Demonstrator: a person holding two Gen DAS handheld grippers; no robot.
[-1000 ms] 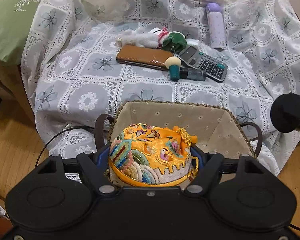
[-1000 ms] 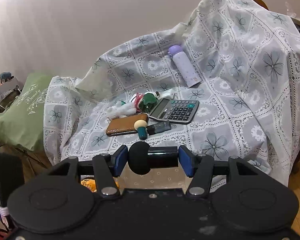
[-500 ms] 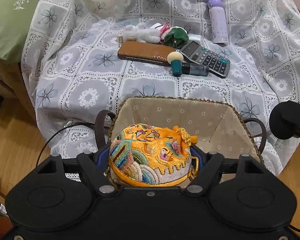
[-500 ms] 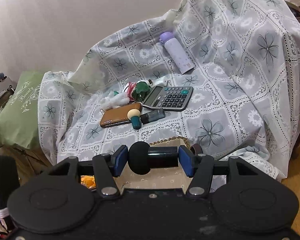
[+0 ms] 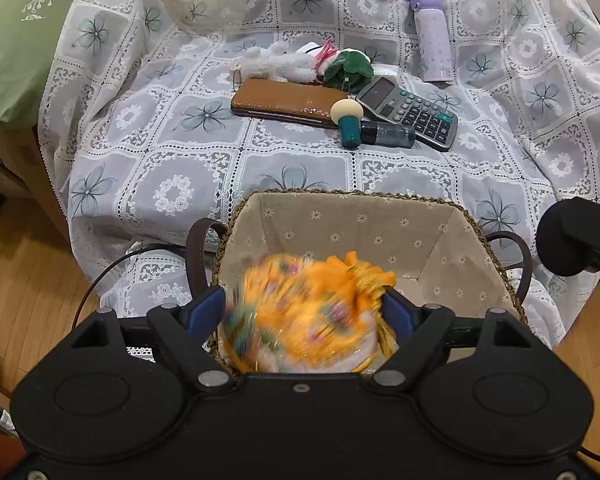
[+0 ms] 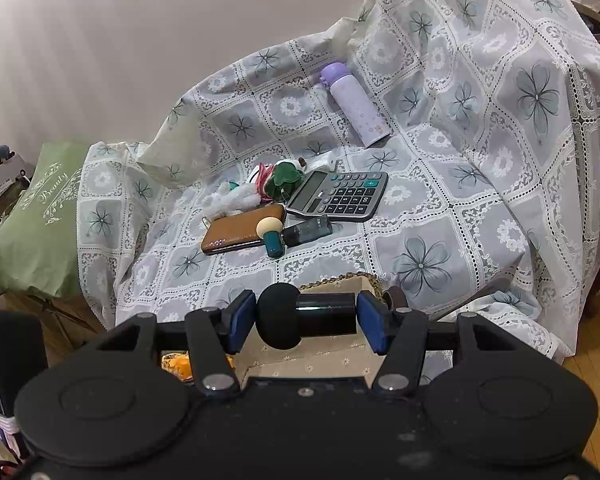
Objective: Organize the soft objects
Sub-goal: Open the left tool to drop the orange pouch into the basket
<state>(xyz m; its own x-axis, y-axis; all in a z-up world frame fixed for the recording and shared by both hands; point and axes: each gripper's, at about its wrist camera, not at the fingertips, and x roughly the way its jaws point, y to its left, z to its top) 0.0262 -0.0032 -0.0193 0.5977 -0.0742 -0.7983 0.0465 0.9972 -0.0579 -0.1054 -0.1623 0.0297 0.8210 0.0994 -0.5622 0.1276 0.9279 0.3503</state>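
An orange embroidered pouch (image 5: 308, 312) is blurred between the blue pads of my left gripper (image 5: 304, 312), right over the fabric-lined basket (image 5: 340, 216). The jaws stand wider than the pouch, so it is loose. My right gripper (image 6: 306, 320) is shut on a black foam-tipped brush (image 6: 300, 316), held above the basket's right side (image 6: 340, 284); it also shows in the left wrist view (image 5: 572, 240). A white plush toy (image 5: 276, 66) and a green plush (image 5: 348, 70) lie on the lace-covered surface.
On the lace cloth (image 5: 180, 140) lie a brown wallet (image 5: 284, 102), a teal mushroom-shaped brush (image 5: 348, 124), a dark bottle (image 5: 386, 134), a calculator (image 5: 408, 110) and a lilac flask (image 5: 432, 36). A green cushion (image 5: 16, 36) sits at the left. Wooden floor lies below.
My left jaws have opened and the orange pouch has come loose, blurred in motion over the basket. My right gripper has drifted a little, still holding the brush.
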